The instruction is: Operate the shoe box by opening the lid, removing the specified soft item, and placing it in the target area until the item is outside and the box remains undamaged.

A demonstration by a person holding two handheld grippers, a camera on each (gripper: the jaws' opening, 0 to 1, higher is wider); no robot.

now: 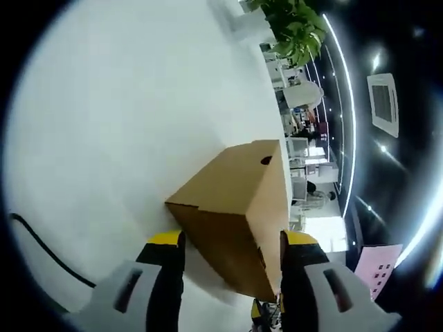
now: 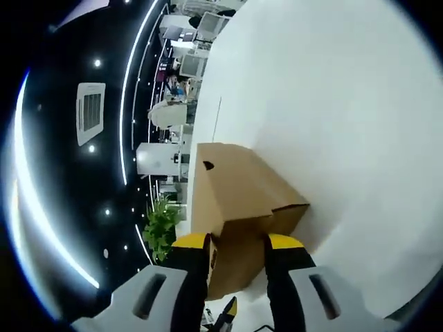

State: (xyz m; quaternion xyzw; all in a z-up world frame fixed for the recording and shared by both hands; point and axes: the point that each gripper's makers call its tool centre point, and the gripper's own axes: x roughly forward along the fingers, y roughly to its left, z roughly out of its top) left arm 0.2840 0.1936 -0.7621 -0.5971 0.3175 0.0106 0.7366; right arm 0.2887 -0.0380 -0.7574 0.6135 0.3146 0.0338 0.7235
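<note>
Closed shoe box (image 1: 235, 207) — white table (image 1: 118, 124)

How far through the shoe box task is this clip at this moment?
Early. The closed brown cardboard shoe box sits on the white table; nothing looks removed. In hand: the left tool and right tool each straddle a box end, jaws apart. Left: opening the lid, removing the soft item and placing it.

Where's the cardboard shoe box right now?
The shoe box sits closed on the white table, between the left gripper jaws; in the right gripper view it sits between the right gripper jaws.
</note>
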